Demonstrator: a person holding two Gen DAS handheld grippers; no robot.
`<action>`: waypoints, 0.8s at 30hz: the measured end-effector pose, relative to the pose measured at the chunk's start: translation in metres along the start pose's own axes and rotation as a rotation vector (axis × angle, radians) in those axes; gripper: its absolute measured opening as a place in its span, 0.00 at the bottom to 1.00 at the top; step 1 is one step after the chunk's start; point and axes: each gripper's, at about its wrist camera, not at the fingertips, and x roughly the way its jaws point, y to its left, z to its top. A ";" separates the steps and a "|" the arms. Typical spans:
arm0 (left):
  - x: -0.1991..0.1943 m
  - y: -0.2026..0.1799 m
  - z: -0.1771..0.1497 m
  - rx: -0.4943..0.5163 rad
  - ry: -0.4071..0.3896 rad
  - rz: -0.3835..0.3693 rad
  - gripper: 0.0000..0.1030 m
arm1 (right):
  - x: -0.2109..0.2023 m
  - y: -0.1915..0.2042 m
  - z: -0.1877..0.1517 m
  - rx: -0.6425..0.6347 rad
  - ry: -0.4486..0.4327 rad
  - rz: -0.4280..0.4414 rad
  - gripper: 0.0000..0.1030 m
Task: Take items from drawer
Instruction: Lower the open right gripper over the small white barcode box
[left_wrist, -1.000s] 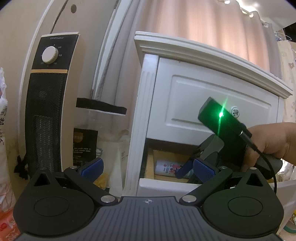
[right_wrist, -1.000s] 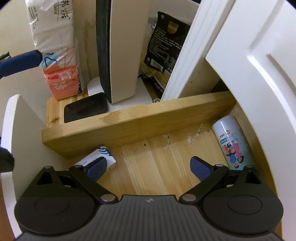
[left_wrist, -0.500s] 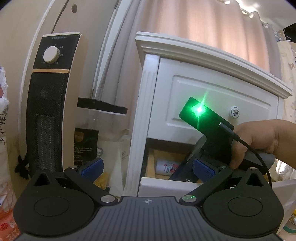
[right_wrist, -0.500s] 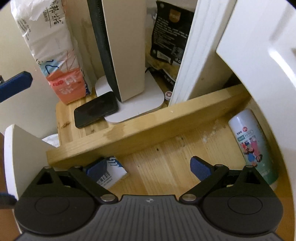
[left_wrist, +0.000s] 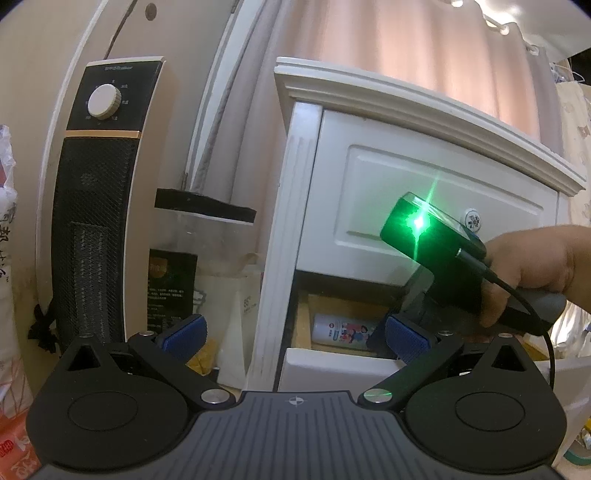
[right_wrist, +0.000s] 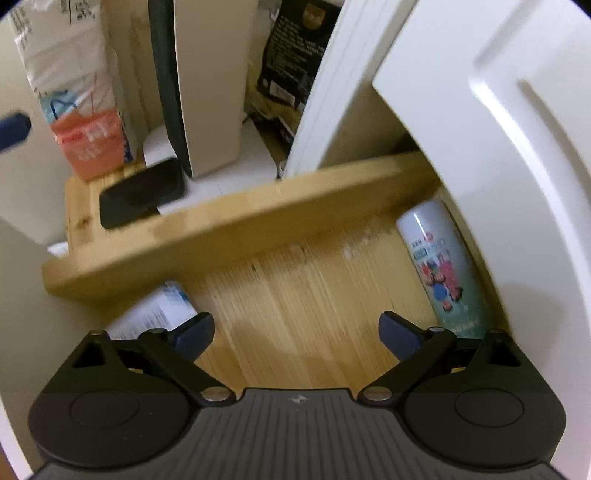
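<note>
White nightstand, wooden drawer (right_wrist: 295, 325) pulled out: the right tool (right_wrist: 295, 330), spread and empty, should swing toward the spray can (right_wrist: 443, 273) lying against the back wall and straddle it squarely.

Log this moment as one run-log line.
stage: reaching into open drawer | right tongs: open, empty, over drawer floor | left tongs: open, outside | in drawer: bottle, small box
</note>
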 end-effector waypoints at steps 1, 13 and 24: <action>0.000 0.000 0.000 -0.001 0.000 0.000 1.00 | 0.000 0.000 -0.001 0.006 -0.003 0.008 0.99; -0.004 0.000 0.003 -0.005 -0.009 -0.004 1.00 | -0.008 -0.001 0.015 0.055 -0.033 0.200 0.98; -0.003 -0.002 0.003 0.000 -0.002 -0.019 1.00 | 0.013 -0.002 0.017 0.098 0.026 0.248 0.99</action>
